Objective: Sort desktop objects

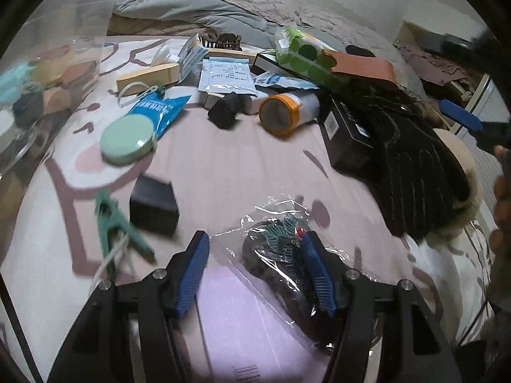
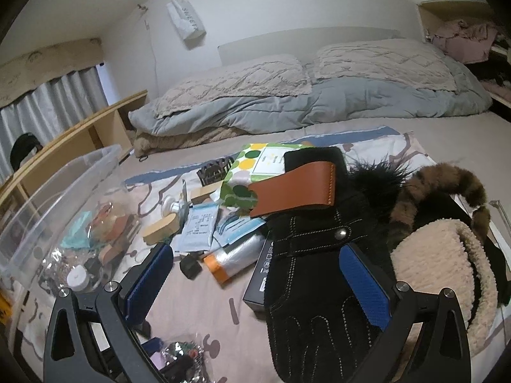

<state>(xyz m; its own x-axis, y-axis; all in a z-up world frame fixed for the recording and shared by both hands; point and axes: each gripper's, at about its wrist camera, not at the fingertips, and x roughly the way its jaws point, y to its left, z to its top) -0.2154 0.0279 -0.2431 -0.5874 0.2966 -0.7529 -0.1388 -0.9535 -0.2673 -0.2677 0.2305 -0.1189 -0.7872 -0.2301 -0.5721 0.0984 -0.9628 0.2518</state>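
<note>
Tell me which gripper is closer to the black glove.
Right. The right gripper hangs open directly over the black glove, while the left gripper sits open at the cellophane packet, off beside the glove.

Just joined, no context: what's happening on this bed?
A person with two handheld claws is sorting clutter spread on a bedsheet. The left claw is open over a clear plastic packet holding a dark ornament, one finger on it, not gripped. The right claw is open around a black glove. A clear storage bin at the left already holds several items.
</note>
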